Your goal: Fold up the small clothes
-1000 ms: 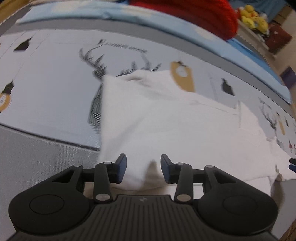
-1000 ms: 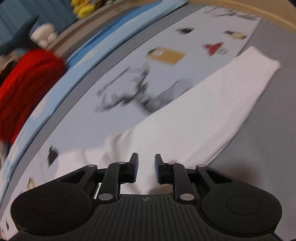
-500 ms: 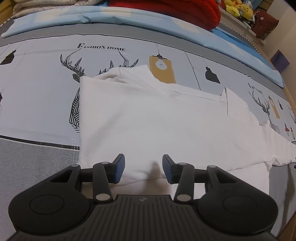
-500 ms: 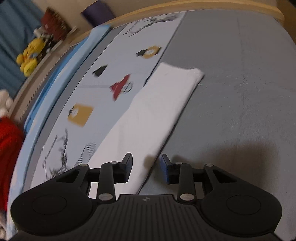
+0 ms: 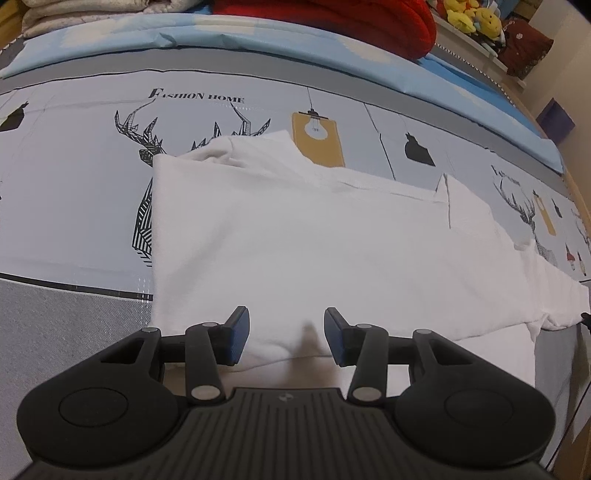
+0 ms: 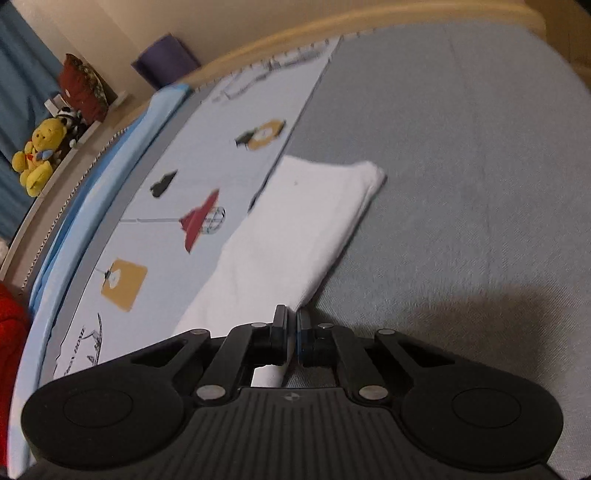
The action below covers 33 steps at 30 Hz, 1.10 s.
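Observation:
A white garment (image 5: 314, 251) lies folded lengthwise in a long strip on the printed bedsheet (image 5: 74, 192). My left gripper (image 5: 286, 334) is open, its blue pads either side of the garment's near edge at its left end. In the right wrist view the same white garment (image 6: 295, 236) runs away from me to a folded end. My right gripper (image 6: 291, 328) is shut on the garment's near edge, white cloth showing between and below the pads.
A red knitted item (image 5: 332, 22) and a light blue cover (image 5: 221, 37) lie at the far side of the bed. Yellow plush toys (image 6: 35, 158) sit on a shelf. A wooden bed frame edge (image 6: 369, 22) borders the grey sheet (image 6: 461, 166).
My right gripper has moved along the garment toward its end and closed on its edge. The left gripper has steadied over the garment's left end and stays open.

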Available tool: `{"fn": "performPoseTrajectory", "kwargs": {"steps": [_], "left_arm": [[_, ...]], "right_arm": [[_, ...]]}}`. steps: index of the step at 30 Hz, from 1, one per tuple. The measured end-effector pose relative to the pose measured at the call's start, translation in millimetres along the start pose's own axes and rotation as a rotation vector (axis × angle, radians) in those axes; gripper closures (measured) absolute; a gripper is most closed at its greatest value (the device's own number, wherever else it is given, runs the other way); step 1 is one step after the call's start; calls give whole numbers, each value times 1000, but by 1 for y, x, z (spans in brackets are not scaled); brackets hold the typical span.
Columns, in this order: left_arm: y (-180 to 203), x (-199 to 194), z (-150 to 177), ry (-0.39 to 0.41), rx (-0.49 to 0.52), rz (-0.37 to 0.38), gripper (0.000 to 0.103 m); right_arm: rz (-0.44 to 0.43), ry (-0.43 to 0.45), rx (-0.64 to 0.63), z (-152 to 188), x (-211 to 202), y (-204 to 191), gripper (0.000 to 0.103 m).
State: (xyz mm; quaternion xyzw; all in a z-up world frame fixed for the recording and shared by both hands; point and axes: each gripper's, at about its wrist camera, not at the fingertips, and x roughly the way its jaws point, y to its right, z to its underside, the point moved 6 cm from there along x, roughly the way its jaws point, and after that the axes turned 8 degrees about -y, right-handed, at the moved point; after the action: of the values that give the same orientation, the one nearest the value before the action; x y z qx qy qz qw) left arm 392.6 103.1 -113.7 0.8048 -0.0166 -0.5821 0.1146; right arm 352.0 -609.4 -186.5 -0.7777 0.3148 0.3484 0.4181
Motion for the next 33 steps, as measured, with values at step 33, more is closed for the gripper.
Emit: {"fn": "performPoseTrajectory", "kwargs": {"steps": [33], "left_arm": [[-71,-14,-19,7,-344,141,56]], "right_arm": [[-337,-540,-699,332,-120,-231,84]]}}
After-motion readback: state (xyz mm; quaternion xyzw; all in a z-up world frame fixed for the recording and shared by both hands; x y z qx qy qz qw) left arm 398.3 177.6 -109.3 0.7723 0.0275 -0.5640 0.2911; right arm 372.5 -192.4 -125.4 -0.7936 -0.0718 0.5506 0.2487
